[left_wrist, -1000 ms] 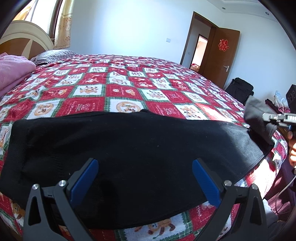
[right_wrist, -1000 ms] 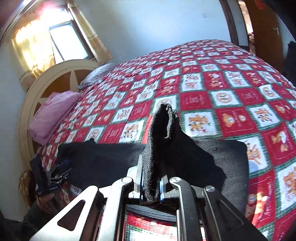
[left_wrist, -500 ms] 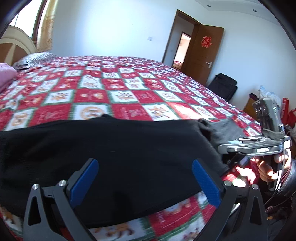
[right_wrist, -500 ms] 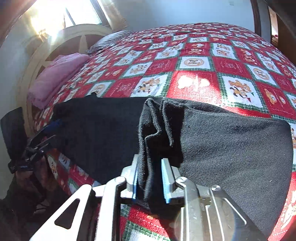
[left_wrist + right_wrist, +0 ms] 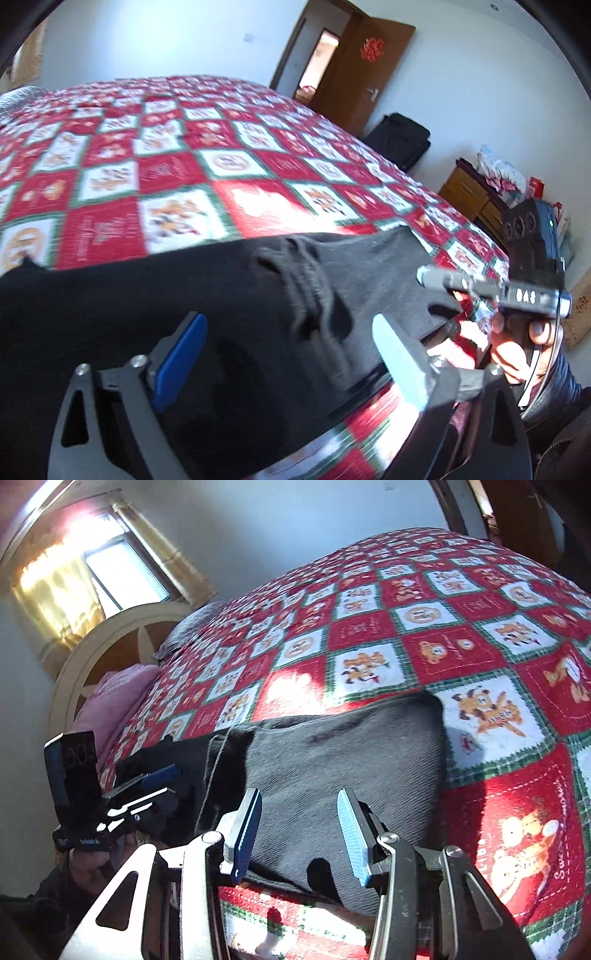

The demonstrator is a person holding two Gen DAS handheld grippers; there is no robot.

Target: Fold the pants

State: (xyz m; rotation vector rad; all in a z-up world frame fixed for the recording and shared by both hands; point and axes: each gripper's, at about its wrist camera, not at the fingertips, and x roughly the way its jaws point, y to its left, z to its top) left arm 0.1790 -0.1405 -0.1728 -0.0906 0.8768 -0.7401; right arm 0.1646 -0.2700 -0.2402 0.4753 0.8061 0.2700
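The black pants [image 5: 147, 317] lie folded along the near edge of the bed, with a bunched ridge [image 5: 306, 280] where one layer lies over the other. My left gripper [image 5: 288, 354] hovers over that ridge; its jaws are closing, the cloth lies below them and the blue pads do not touch it. In the right wrist view the grey-black top layer of the pants [image 5: 351, 746] lies flat. My right gripper [image 5: 299, 834] sits just above its near edge, jaws opening and nothing pinched. Each gripper shows in the other's view: right gripper [image 5: 428, 277], left gripper [image 5: 155, 786].
The bed wears a red, white and green patchwork cover [image 5: 177, 173]. A pink blanket [image 5: 110, 705] and a curved headboard [image 5: 110, 638] are at the far left. A brown door [image 5: 365, 74], a black bag [image 5: 399, 136] and a wooden cabinet [image 5: 465, 192] stand beyond the bed's right side.
My right gripper let go of the upright fold of cloth, which now lies flat on the pants. My left gripper swung right toward the bunched ridge and narrowed a little.
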